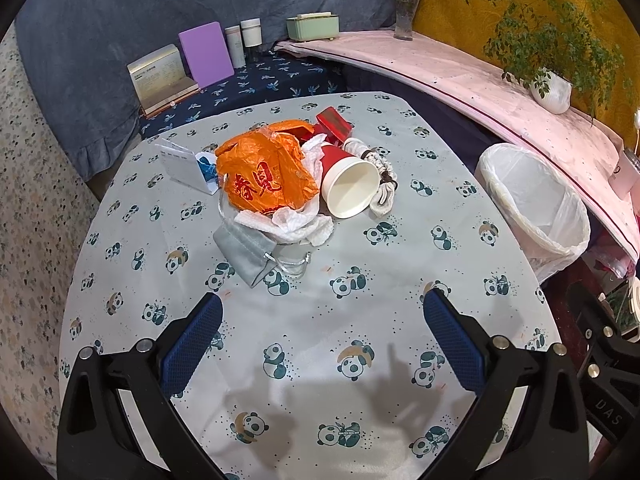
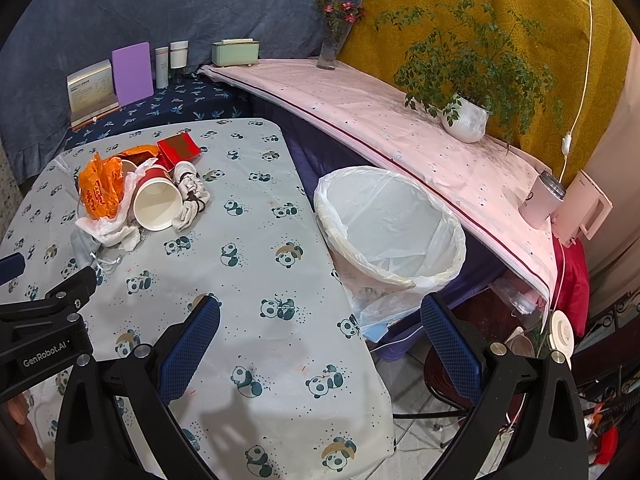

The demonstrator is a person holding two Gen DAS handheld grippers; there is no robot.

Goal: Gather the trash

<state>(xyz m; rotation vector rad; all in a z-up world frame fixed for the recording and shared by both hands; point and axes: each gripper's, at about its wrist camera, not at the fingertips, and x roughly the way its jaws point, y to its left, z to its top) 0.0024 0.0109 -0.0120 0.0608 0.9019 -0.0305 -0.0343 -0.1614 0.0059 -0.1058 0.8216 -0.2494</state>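
Note:
A trash pile lies mid-table: an orange plastic bag (image 1: 264, 172), a tipped red paper cup (image 1: 346, 184), crumpled white tissue (image 1: 292, 224), a grey pouch (image 1: 248, 248), a red box (image 1: 334, 122), a white card box (image 1: 180, 164) and a rope bundle (image 1: 380, 184). The bin with a white liner (image 1: 532, 200) stands right of the table. My left gripper (image 1: 322, 316) is open and empty, short of the pile. My right gripper (image 2: 320, 320) is open and empty over the table's right edge, near the bin (image 2: 392, 228). The pile shows in the right wrist view too, with the cup (image 2: 158, 204) and bag (image 2: 100, 188).
The table has a panda-print cloth (image 1: 320, 360). A pink-covered shelf (image 2: 380, 120) behind the bin holds a potted plant (image 2: 466, 118), a flower vase (image 2: 332, 48), a cup (image 2: 540, 200) and a green box (image 2: 236, 54). A purple board (image 1: 206, 54) and bottles stand at the back.

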